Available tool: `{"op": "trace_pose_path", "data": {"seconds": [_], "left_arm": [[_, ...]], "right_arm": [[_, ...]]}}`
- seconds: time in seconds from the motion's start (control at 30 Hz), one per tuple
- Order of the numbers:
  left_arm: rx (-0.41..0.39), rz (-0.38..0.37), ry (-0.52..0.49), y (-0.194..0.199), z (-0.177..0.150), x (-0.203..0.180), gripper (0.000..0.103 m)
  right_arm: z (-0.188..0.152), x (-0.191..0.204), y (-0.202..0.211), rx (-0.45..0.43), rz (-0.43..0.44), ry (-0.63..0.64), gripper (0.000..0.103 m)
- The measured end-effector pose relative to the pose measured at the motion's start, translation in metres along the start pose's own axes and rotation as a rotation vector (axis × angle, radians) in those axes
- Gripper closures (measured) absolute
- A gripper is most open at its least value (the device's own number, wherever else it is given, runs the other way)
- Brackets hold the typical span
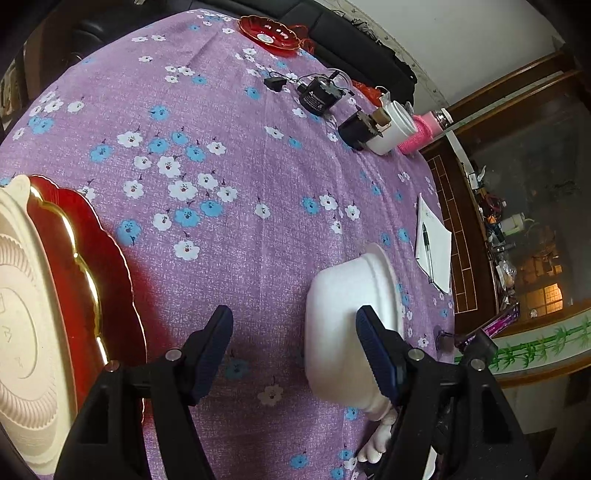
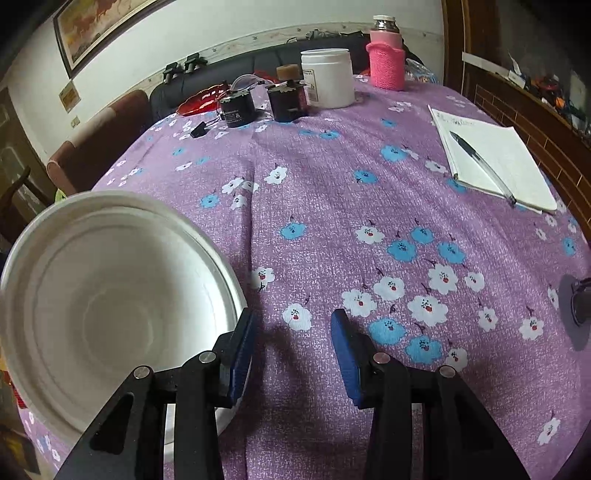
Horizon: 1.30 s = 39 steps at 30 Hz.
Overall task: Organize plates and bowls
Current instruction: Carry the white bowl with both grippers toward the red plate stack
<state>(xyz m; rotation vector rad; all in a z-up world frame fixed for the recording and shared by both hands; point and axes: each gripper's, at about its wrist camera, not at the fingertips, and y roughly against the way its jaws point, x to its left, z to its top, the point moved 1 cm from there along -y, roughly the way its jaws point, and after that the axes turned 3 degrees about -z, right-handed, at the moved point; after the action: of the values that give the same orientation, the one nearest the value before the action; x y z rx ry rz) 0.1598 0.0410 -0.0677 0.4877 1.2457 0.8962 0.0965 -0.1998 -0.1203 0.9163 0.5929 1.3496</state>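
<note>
In the left wrist view a cream plate (image 1: 22, 314) lies on a red gold-rimmed plate (image 1: 85, 266) at the left edge. A white foam bowl (image 1: 343, 317) sits on the purple flowered tablecloth, just beyond my right finger. My left gripper (image 1: 295, 328) is open and empty above the cloth between the plates and the bowl. A second red plate (image 1: 269, 35) lies at the far end. In the right wrist view the white bowl (image 2: 110, 306) sits upright beside my left finger. My right gripper (image 2: 293, 328) is open and empty, beside the bowl's rim.
At the far side stand a white jar (image 2: 328, 77), a pink-sleeved bottle (image 2: 386, 55), two black devices (image 2: 236, 107) and a small black clip (image 2: 197, 129). A notepad with a pen (image 2: 495, 158) lies at the right. A sofa and chair lie beyond the table.
</note>
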Motion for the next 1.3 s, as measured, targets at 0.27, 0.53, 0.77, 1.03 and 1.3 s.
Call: {"op": "trace_pose_path", "data": {"seconds": [0.27, 0.53, 0.77, 1.03, 1.3], "left_arm": [[0.018, -0.014, 0.000, -0.007, -0.003, -0.005, 0.035], [-0.043, -0.049, 0.021, 0.008, 0.001, -0.006, 0.035], [-0.050, -0.107, -0.037, 0.006, 0.002, -0.029, 0.034], [-0.012, 0.026, -0.089, -0.025, -0.012, -0.030, 0.040], [0.042, 0.063, -0.065, -0.045, -0.024, -0.013, 0.054]], "right_arm": [[-0.001, -0.002, -0.003, 0.016, 0.002, -0.008, 0.058], [-0.001, -0.002, -0.004, 0.016, 0.002, -0.005, 0.058], [0.002, -0.002, -0.005, 0.021, 0.009, -0.023, 0.058], [0.003, -0.006, 0.004, 0.028, 0.180, -0.098, 0.058], [-0.008, 0.010, -0.007, 0.108, 0.320, -0.143, 0.058]]}}
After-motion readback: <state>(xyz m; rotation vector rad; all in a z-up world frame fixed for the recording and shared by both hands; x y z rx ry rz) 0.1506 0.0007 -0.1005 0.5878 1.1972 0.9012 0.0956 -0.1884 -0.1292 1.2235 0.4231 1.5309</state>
